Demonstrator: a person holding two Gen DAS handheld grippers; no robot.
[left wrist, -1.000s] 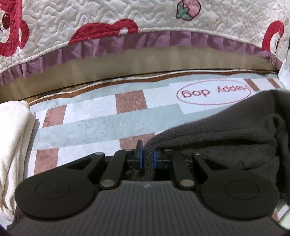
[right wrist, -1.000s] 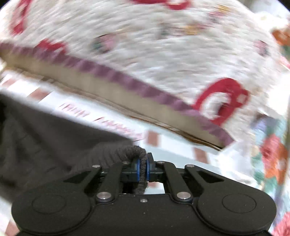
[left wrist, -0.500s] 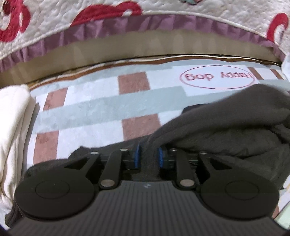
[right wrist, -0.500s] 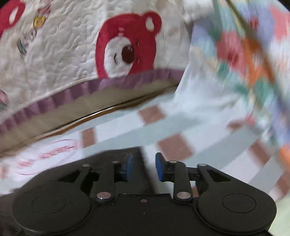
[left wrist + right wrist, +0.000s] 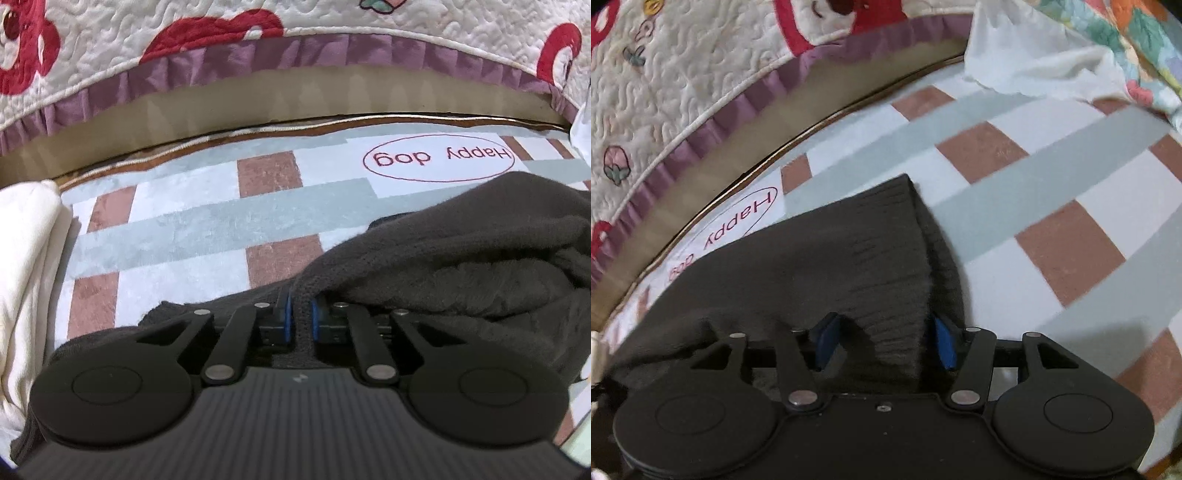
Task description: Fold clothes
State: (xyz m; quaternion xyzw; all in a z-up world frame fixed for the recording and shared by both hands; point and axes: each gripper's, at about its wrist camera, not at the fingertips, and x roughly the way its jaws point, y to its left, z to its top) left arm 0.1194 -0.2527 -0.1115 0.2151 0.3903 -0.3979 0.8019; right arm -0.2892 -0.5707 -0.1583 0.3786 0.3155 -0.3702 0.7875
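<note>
Open passage is lying across the checked grey, white and brown plush mat (image 5: 207, 229), the landmark here. Along the mat's far edge, a cream quilted cover with a purple ruffle (image 5: 258, 55) is rising as a wall. A dark grey knitted garment (image 5: 461, 251) is heaping over the mat's right part in the left wrist view. A cream folded cloth (image 5: 26, 258) is blocking the mat's left edge. A white crumpled cloth (image 5: 1027, 62) is sitting at the mat's far right corner.
</note>
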